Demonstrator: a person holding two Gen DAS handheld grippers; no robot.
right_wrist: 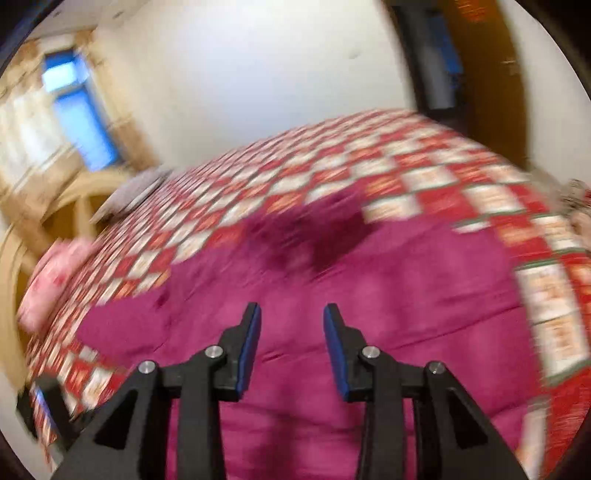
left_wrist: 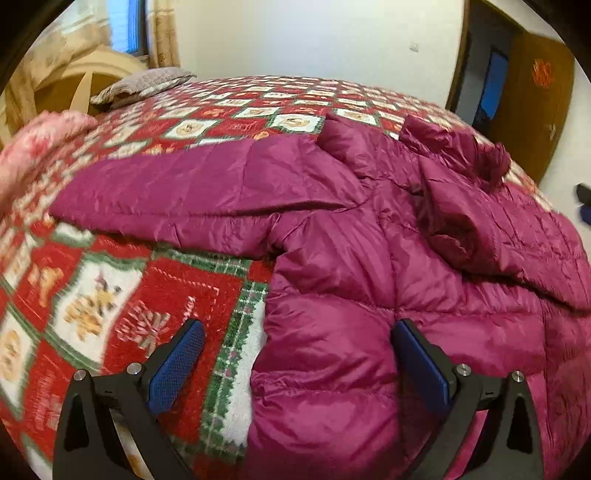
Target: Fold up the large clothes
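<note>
On patterned bedspread (left_wrist: pixel 110 295), magenta puffer jacket (left_wrist: pixel 369 258), left tool (left_wrist: pixel 299 332) and right tool (right_wrist: pixel 291 314) both apart, writing unreadable

I am in a home bedroom: a bed (left_wrist: pixel 258 99) under a red patterned blanket, a pillow (left_wrist: pixel 144 83), curtains (left_wrist: pixel 164 33), a wooden door (left_wrist: pixel 532 99).

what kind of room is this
Most likely a home bedroom: a bed under a red patterned blanket, a pillow near the headboard, a curtained window, and a magenta puffer jacket spread out.
</note>
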